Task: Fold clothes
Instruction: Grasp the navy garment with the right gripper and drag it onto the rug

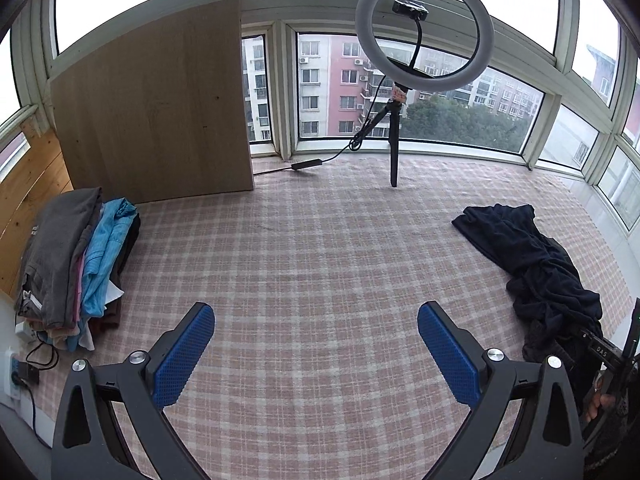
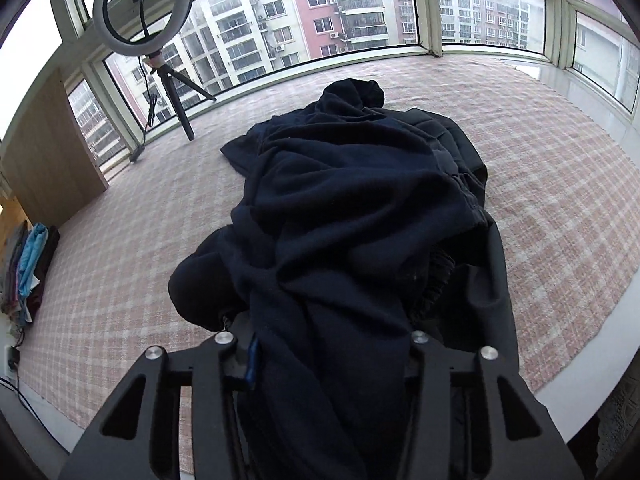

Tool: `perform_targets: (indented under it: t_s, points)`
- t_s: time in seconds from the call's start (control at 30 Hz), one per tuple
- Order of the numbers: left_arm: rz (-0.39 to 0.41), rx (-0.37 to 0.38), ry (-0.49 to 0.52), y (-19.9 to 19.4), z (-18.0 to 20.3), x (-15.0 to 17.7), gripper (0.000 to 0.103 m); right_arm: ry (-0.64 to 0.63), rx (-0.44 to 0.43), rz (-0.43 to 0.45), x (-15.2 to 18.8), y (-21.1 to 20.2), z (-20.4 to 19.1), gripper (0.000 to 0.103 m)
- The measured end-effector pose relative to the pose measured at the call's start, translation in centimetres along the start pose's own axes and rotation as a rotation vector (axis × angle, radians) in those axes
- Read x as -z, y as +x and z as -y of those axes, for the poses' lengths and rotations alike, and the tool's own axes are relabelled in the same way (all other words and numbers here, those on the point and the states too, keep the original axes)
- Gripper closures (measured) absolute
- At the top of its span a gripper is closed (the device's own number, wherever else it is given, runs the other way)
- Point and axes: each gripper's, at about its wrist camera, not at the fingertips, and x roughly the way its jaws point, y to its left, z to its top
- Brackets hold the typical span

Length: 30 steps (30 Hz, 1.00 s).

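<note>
My right gripper point(image 2: 332, 360) pinches the dark garment point(image 2: 348, 208) at lower centre for spreading; my left gripper point(image 1: 314, 354) gapes wide, ready to take a corner.

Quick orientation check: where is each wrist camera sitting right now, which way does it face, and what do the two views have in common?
Left wrist: sits on the left gripper, facing the windows over the plaid cover; its blue pads stand wide apart, empty.
Right wrist: sits on the right gripper, low behind the dark garment, which is draped across its fingers.
Shared: dark garment, ring light, stacked clothes, plaid cover.
</note>
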Motion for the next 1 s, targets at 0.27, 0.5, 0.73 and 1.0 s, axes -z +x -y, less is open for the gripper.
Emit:
perform_targets:
  t_s: [0.27,0.5,0.73,1.0]
  points:
    - [0.036,-0.009,-0.051,-0.9,-3.4,0.0,0.001,0.238,-0.150,0.119,-2.8,-3.4,2.5,0.079]
    - [0.055,-0.041,-0.100,-2.3,-8.7,1.4,0.001,0.134,-0.146,0.256,-7.1,-7.6,-2.8,0.081]
    - [0.100,-0.084,-0.184,-4.5,-14.4,2.8,0.001,-0.036,-0.237,0.224,-9.2,-5.8,-15.6,0.081]
    - [0.046,-0.114,-0.228,-3.6,-18.4,4.9,0.001,-0.439,-0.613,-0.193,-1.1,-0.8,-37.1,0.069]
